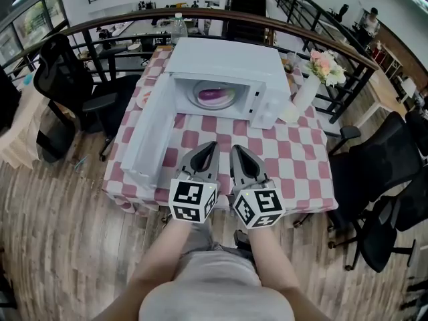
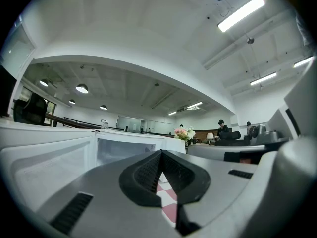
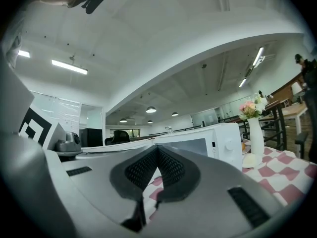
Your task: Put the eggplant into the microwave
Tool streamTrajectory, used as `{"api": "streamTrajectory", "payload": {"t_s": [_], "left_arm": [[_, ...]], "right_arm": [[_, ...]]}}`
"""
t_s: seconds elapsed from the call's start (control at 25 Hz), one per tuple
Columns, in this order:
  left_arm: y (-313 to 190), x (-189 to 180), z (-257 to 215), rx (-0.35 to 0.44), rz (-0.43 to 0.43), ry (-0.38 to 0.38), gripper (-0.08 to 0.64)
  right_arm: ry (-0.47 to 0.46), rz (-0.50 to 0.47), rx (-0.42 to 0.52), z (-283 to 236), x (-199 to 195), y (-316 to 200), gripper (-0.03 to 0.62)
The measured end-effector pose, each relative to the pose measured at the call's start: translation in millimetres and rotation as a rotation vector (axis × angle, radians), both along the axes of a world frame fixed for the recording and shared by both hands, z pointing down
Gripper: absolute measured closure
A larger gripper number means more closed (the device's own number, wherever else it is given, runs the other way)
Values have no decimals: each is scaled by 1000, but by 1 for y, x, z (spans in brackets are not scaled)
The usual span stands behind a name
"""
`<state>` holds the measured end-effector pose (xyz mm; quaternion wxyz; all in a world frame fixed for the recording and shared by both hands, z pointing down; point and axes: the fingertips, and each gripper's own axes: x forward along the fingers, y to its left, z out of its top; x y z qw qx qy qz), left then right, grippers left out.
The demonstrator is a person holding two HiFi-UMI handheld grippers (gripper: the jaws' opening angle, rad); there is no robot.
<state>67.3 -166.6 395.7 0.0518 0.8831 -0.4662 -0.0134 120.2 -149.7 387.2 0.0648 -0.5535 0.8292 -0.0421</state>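
Eggplant (image 1: 215, 94), purple, inside the microwave (image 1: 227, 59), flat on the round plate (image 1: 215, 97) in the cavity, clear of both tools. Microwave white, at the far middle of the table (image 1: 294, 159), control panel on its right. Door (image 1: 150, 136) swung fully open to the left, reaching toward the near edge of the table. Red-and-white checked cloth (image 1: 200, 122) over the whole table top.

Left tool (image 1: 208, 146) and right tool (image 1: 239, 150) side by side at the near edge of the table, just in front of the open cavity, both pointing level toward the microwave, marker cubes nearest the person. Well apart from the eggplant, touching nothing on the table.

Left tool (image 2: 161, 152) in its own view: jaws closed together at the tips, nothing between them, only a sliver of checked cloth showing below. Open door and cavity ahead on the left.

Right tool (image 3: 157, 148) in its own view: jaws likewise pressed together, empty, checked cloth visible beneath. Front of the microwave ahead on the right.

White vase (image 1: 306, 91) with pink and white flowers (image 1: 326, 65) right of the microwave. Clear bottle (image 1: 178, 27) behind it at the far left corner. Black chairs (image 1: 63, 79) on either side of the table, dark railing (image 1: 134, 22) beyond, wooden floor (image 1: 60, 233) below.
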Motion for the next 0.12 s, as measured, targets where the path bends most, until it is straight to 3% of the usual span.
{"api": "streamTrajectory", "payload": {"t_s": [0.12], "left_arm": [[1,4,-1,-2,7,-1,557]], "right_arm": [[4,-5,7,-3,1,2,569]]}}
